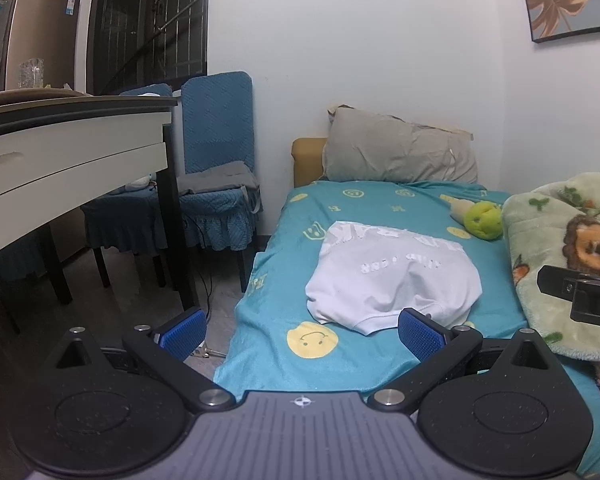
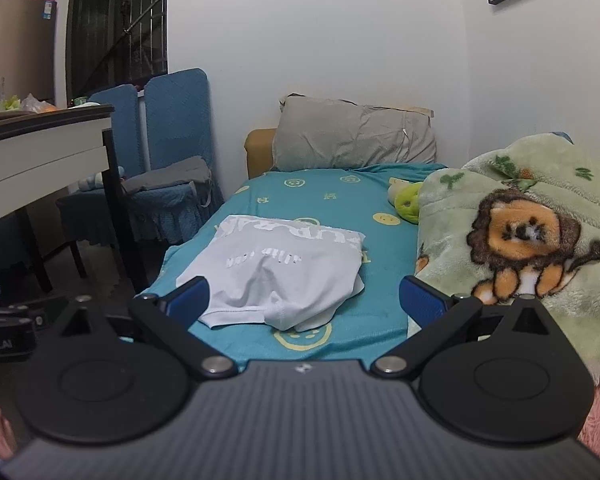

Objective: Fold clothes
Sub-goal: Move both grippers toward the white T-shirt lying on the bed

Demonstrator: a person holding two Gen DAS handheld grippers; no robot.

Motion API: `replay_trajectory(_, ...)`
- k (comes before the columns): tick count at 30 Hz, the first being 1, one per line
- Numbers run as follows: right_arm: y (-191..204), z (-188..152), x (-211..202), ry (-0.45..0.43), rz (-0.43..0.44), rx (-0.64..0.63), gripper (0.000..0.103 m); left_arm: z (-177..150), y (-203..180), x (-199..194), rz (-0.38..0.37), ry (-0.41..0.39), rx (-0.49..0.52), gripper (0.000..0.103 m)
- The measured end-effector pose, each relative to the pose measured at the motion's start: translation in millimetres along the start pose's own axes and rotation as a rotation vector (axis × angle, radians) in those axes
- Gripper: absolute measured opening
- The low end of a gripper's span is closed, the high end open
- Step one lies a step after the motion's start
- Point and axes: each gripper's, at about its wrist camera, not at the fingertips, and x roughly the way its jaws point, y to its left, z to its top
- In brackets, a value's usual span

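1. White T-shirt [image 1: 392,276] on the teal bed sheet [image 1: 268,344], toward the near end of the bed, already in a compact folded bundle: layers stacked, printed lettering showing on top, a hem band along the near edge. One loose corner bulging at the near right of the stack in the right wrist view [image 2: 284,268].
2. Placement on open sheet, apart from the bedding, likely chosen for a flat working surface; bundle lying as the task wants it, though slightly lumpy.
3. Green lion blanket [image 2: 520,240] heaped along the right side of the bed, near but not touching the shirt. Grey pillow [image 1: 400,152] at the far end against the wall; green plush toy [image 1: 482,220] between pillow and blanket.
4. Left gripper [image 1: 300,332]: blue pads spread wide, nothing between them, held back from the near edge of the shirt, touching no cloth.
5. Right gripper [image 2: 304,300]: likewise spread wide, empty, hovering short of the bundle, fingers framing it from the near side.
6. Blue-covered chairs [image 1: 216,160] and a white table [image 1: 72,148] to the left, off the bed.
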Motion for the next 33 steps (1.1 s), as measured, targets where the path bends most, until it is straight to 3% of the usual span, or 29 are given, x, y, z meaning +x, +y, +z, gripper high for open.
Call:
replay_trajectory(5,4.3,-3.5,-14.9,-0.015,0.001,0.013,0.103,9.7,-6.6,7.1,0.008,0.016,0.009,0.103)
replay_trajectory(9,0.0,1.2,2.5,0.026,0.006,0.028,0.103,16.4,-7.8,-2.6,0.011,0.008,0.017,0.103)
replay_trajectory(19,-2.3,-1.5,1.0,0.004,-0.004,0.023,0.103,18.9,-12.4,-2.3,0.009,0.003,0.022,0.103)
replay_trajectory(27,1.1,2.8,3.2,0.007,-0.02,0.03,0.103,21.0,-10.1,12.0,0.039,-0.051,0.058,0.103)
replay_trajectory(33,18.0,23.1,-8.6,-0.038,-0.027,0.05,0.103,24.0,2.0,18.0,0.045,-0.059,0.001,0.103)
